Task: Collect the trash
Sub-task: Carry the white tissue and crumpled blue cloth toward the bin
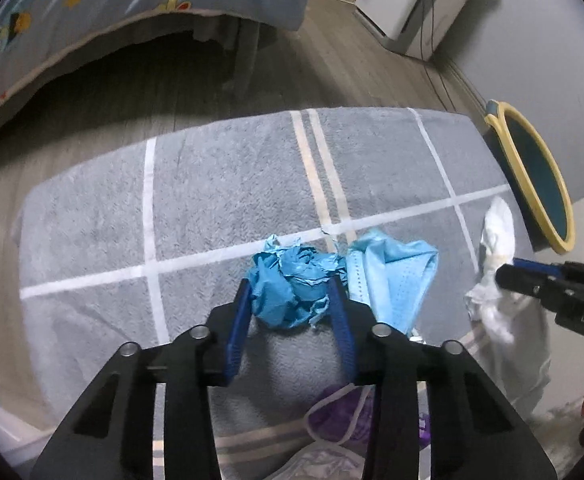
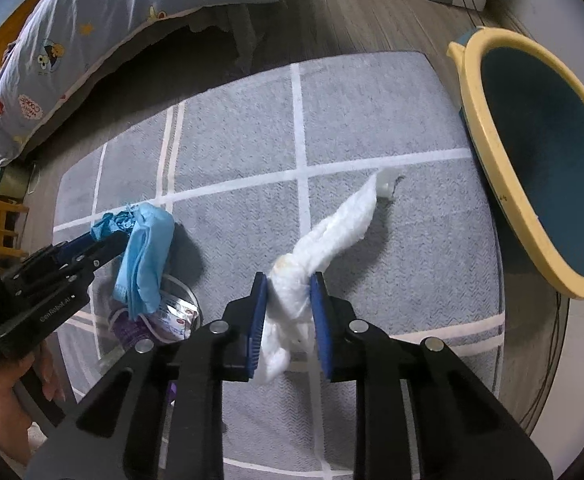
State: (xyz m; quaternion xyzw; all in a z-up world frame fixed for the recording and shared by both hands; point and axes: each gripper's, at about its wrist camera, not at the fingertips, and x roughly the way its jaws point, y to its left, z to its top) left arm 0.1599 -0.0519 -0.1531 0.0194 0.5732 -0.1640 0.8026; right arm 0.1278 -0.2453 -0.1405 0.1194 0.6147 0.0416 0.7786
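My left gripper [image 1: 290,286] is shut on a crumpled blue paper ball [image 1: 292,284] above the grey rug [image 1: 220,184]. A light blue face mask [image 1: 396,276] lies just right of it. In the right wrist view my right gripper [image 2: 290,280] is shut on a twisted white tissue [image 2: 332,236] whose far end trails onto the rug [image 2: 372,120]. The left gripper [image 2: 92,242] shows there at the left with the blue ball [image 2: 112,224] and the mask [image 2: 146,256]. The right gripper [image 1: 510,272] and tissue [image 1: 496,248] show at the right in the left wrist view.
A yellow-rimmed teal bin [image 2: 540,152] lies tilted at the rug's right edge, also in the left wrist view [image 1: 536,176]. A purple mask [image 1: 340,412] and a foil packet [image 2: 176,316] lie on the rug near me. A bed with a patterned blue quilt [image 2: 72,40] stands far left.
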